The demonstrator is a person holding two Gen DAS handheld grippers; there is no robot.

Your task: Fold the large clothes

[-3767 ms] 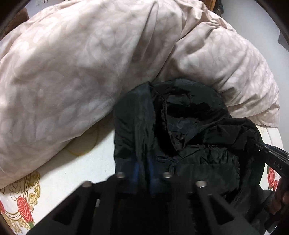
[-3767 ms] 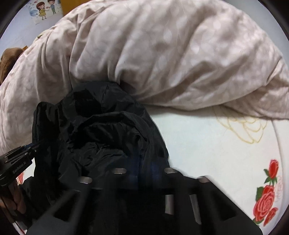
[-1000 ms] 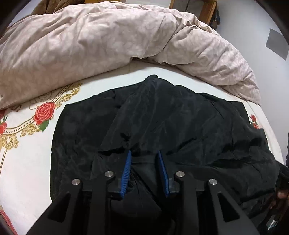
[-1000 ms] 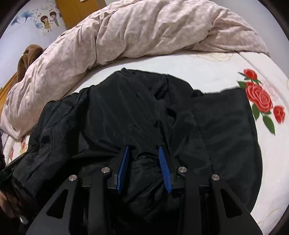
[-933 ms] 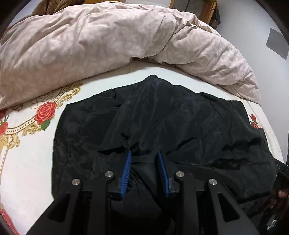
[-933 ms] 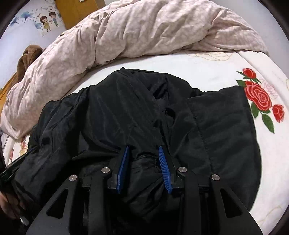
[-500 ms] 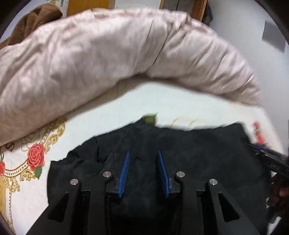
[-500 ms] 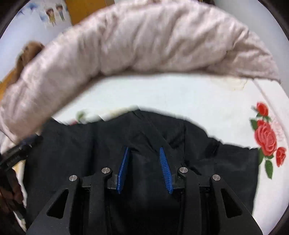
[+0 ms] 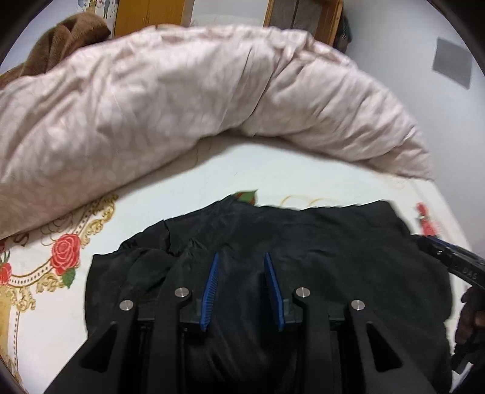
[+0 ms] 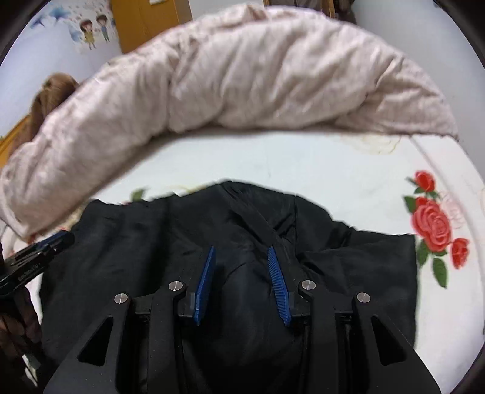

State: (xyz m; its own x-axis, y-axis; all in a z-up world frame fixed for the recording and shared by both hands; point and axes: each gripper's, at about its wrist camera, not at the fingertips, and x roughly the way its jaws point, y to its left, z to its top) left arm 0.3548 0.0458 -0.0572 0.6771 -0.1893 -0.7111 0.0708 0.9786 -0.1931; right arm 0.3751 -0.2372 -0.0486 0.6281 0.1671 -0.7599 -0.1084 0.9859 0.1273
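Observation:
A large black jacket (image 9: 318, 239) lies spread on the white rose-print bed sheet (image 9: 212, 169); it also shows in the right wrist view (image 10: 151, 242). My left gripper (image 9: 241, 257) hovers over the jacket's near left part, blue pads apart, nothing between them. My right gripper (image 10: 241, 251) hovers over the near right part by a dark strap-like fold (image 10: 254, 221), pads apart and empty. Each gripper shows at the edge of the other's view: the right one in the left wrist view (image 9: 448, 257), the left one in the right wrist view (image 10: 42, 248).
A bulky beige duvet (image 9: 151, 100) is piled along the far side of the bed, also in the right wrist view (image 10: 257, 75). A brown garment (image 9: 60, 39) lies behind it at the left. Wooden furniture (image 9: 151, 15) and walls stand beyond. Bare sheet lies between jacket and duvet.
Both grippers have let go of the jacket's near edge, opened and pulled back and up. The jacket now lies lower in both views and more of the sheet shows.

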